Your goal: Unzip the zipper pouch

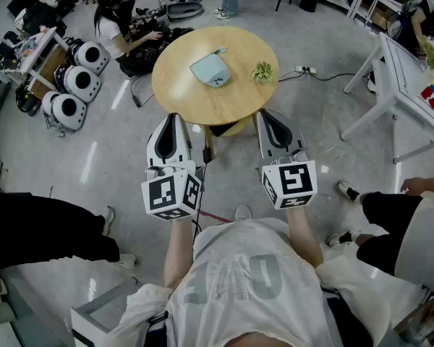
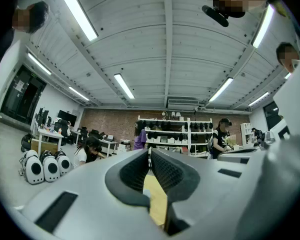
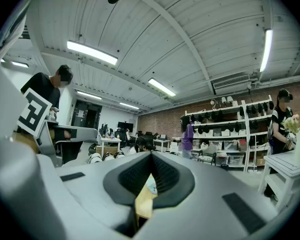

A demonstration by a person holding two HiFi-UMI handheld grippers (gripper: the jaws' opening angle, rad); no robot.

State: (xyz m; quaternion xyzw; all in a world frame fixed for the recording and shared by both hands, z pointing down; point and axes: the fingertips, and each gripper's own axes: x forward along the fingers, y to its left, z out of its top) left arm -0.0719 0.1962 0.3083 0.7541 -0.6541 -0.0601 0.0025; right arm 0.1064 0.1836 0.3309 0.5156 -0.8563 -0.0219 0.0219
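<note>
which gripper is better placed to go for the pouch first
Left, narrowly. Both grippers are shut, empty and short of the table, but the left gripper lines up closer to the pouch, while the right gripper points more toward the small plant.

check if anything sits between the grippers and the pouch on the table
Nothing visible does. The pouch lies on the table; the plant sits to its right, off the line from the left gripper and right gripper.
</note>
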